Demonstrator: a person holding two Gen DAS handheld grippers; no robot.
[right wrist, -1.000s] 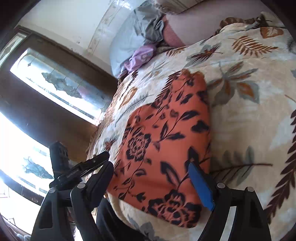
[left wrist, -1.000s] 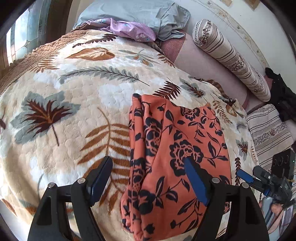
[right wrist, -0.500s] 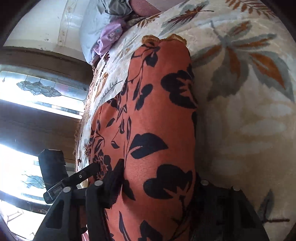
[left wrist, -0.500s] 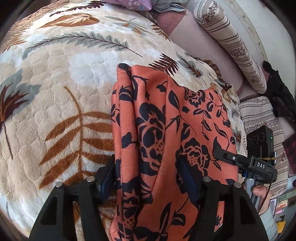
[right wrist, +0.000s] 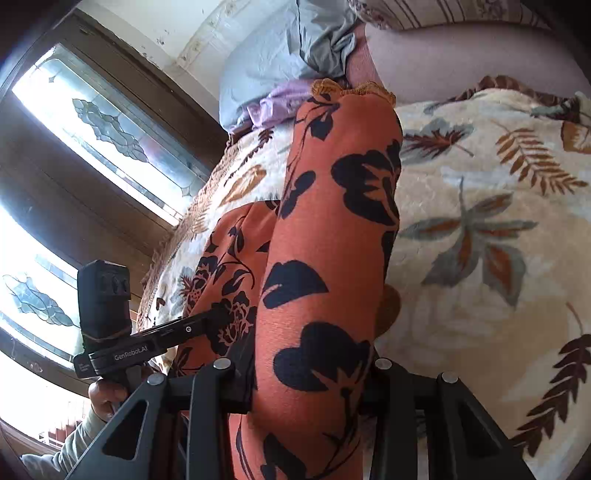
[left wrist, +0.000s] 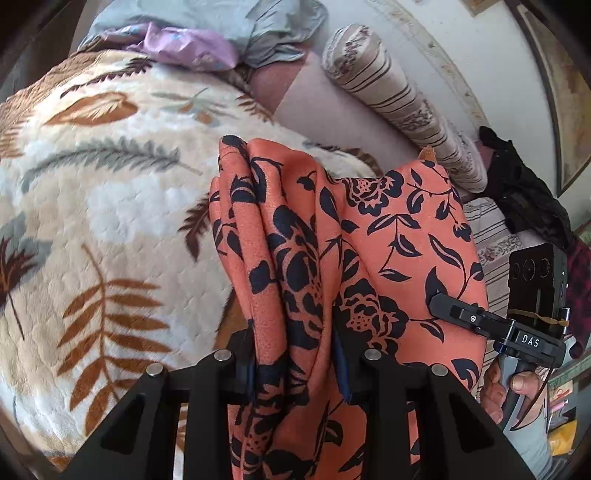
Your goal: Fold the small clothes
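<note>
An orange garment with a black flower print is bunched and lifted off the leaf-patterned blanket. My left gripper has its jaws closing on the garment's left fold, and the cloth fills the gap between the pads. In the right wrist view the same orange garment rises in a thick roll from my right gripper, whose jaws are closing tight around it. The right gripper's body shows at the garment's right edge in the left view, with a hand under it.
A striped bolster and grey and purple bedding lie at the head of the bed. Dark clothes sit at the right. A window with patterned glass runs along the bed's left side. The leaf blanket spreads right.
Both grippers went from open over the flat garment to closed around its near edge. The garment has been raised off the blanket and now hangs bunched between them.
</note>
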